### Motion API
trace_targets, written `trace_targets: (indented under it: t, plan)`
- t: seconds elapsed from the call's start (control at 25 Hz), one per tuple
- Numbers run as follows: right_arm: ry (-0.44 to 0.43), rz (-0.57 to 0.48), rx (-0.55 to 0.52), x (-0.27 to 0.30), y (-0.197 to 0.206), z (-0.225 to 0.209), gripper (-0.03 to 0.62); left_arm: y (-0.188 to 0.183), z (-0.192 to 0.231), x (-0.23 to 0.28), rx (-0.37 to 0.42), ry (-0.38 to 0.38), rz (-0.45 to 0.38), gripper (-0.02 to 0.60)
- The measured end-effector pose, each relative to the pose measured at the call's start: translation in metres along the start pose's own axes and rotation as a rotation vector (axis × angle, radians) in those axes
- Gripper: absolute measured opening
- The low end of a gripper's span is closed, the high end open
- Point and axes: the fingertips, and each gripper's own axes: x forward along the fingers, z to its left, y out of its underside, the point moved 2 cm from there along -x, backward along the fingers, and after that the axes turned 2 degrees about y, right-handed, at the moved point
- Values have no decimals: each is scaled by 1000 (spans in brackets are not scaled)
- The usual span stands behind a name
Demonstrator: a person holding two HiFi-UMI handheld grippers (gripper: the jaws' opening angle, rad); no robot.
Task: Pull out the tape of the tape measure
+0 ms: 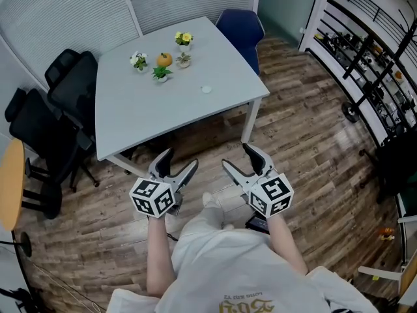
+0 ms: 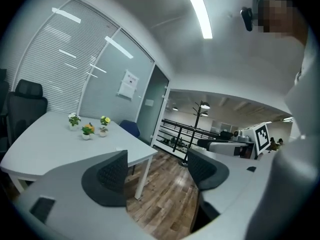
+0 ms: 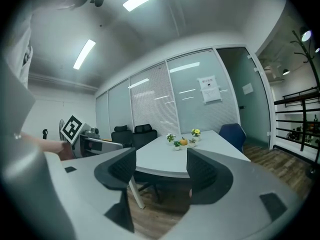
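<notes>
Only one candidate for the task item shows: small white disc (image 1: 206,89), lying flat on grey table (image 1: 130,116) nr its right-front corner; too small to confirm as a tape measure. Nothing touches it, and it is well apart from both grippers.

Behind it, toward table's far side: cluster of small potted plants (image 1: 161,73) w/ orange round item (image 1: 164,59) among them.

L gripper (image 1: 180,158): jaws wide apart, nothing betw. pads; held in air just short of table's near edge, over wood floor (image 1: 313,149).

R gripper (image 1: 237,156): likewise spread wide and empty, level w/ L gripper and just beside it; both point toward table.

Surroundings: blue chair (image 1: 240,28) at table's far corner; black chairs (image 1: 65,90) along its left side.
</notes>
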Motion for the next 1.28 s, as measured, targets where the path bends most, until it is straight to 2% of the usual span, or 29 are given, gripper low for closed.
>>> trace_targets:
  t: [0.32,0.48,0.76,1.0,1.28]
  plan:
    - [-2,37,6,64,7,-48,313,-3,51,60,32,-9,62,344]
    - [14,69,13,120,5,-82,313,-10,100,105,21,10,109,344]
    - [50,154,34,229,-3,-152,313,-46,197,201,-26,68,157,344]
    - [75,205,45,313,-12,-203,313,-79,277,268,-59,95,161,344]
    - [90,262,39,375,-7,-238,313,-87,336,317,-68,136,200,344]
